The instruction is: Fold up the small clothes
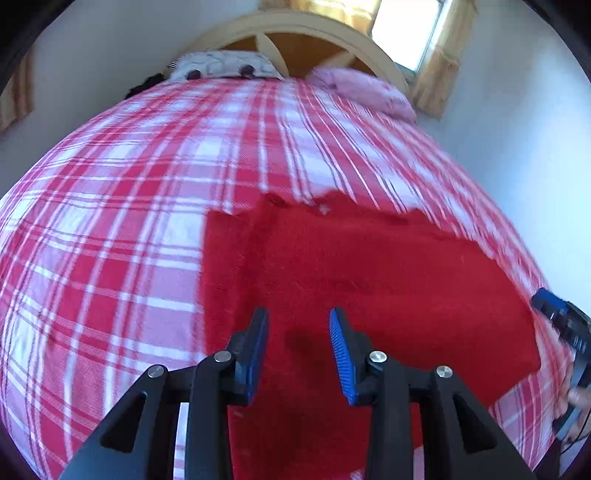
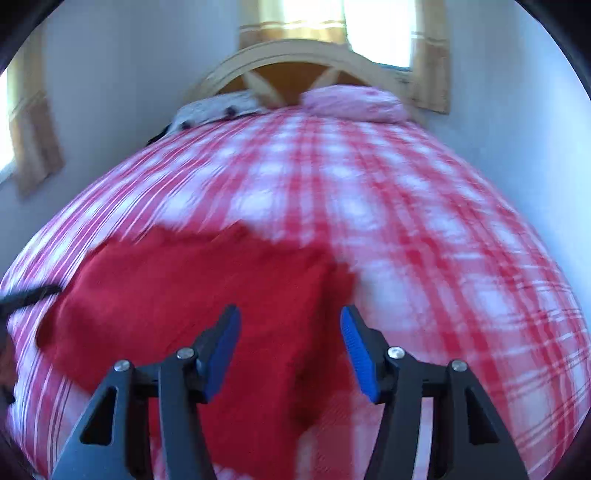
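Fingers of your left gripper (image 1: 299, 350) and right gripper (image 2: 290, 349) gape empty (nothing pinched) over the flat red fleece garment (image 1: 351, 277), its length running left to right.

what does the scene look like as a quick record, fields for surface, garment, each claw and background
surface: bed with red and white plaid cover
garment: red cloth lying flat on the cover
left claw: open, nothing between the pads, above the red cloth
right claw: open, nothing gripped, over the cloth's right edge; view blurred
pillows: patterned white pillow, pink pillow
background: wooden headboard, curtained window
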